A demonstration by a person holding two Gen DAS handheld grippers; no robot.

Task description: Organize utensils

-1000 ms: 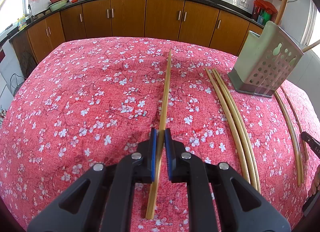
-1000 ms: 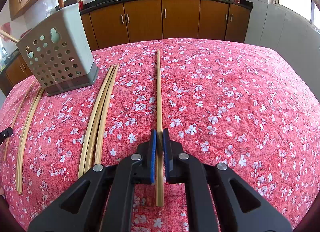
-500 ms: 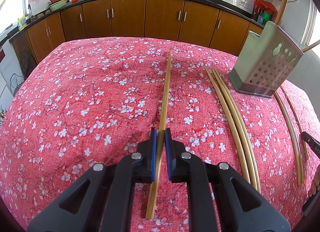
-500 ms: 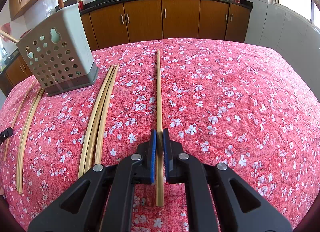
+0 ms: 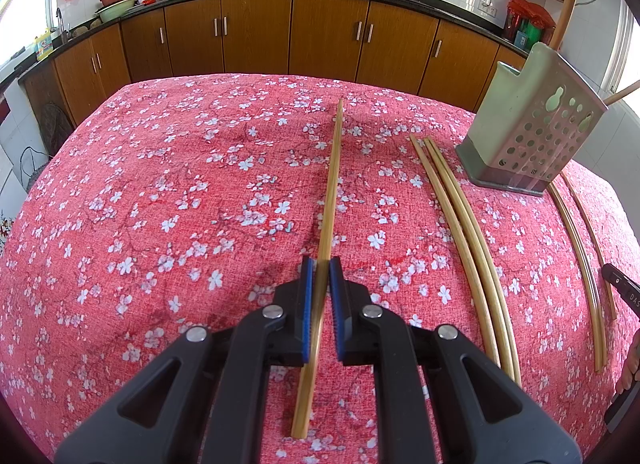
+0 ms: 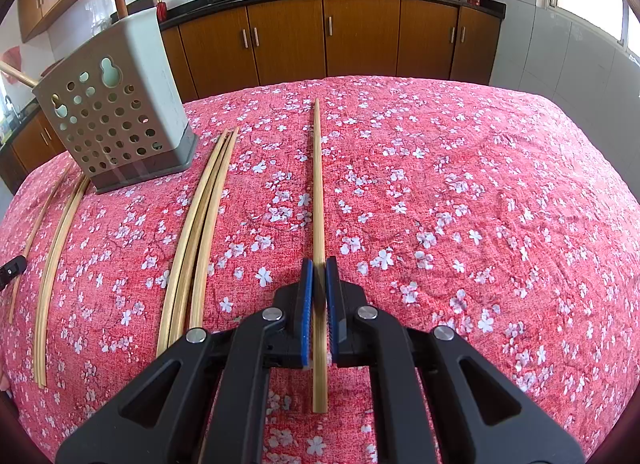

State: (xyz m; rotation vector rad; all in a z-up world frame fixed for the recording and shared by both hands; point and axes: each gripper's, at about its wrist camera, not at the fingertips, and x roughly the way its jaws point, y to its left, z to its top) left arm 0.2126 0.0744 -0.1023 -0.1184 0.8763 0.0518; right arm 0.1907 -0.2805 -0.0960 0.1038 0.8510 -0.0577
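Nearest in each wrist view, the gripper was clamped on a chopstick. The left gripper (image 5: 319, 304) pinched one bamboo chopstick (image 5: 332, 184) between its blue pads, near the stick's thick end, which jutted back toward the camera. The right gripper (image 6: 318, 304) gripped a second chopstick (image 6: 318, 184) the same way. Whether either stick rested on the floral red tablecloth (image 5: 160, 204) or hung just above it could not be told.

Judging by looks, such sticks would be light, stiff and smooth, likely to pivot or slide in a narrow pinch; a hold nearer the middle should keep them steadier when tipped upright.

Farther out lay a bundle of loose chopsticks (image 6: 200, 232) left of the right-held stick, and beyond it the perforated green utensil holder (image 6: 116, 108), standing on the cloth. More sticks (image 6: 52, 264) lay left of the holder, partly hidden behind its base. The holder's opening was not visible, so how many handles stood inside it was unclear. At the right edge of the left view, a dark part of the other tool was cut off.
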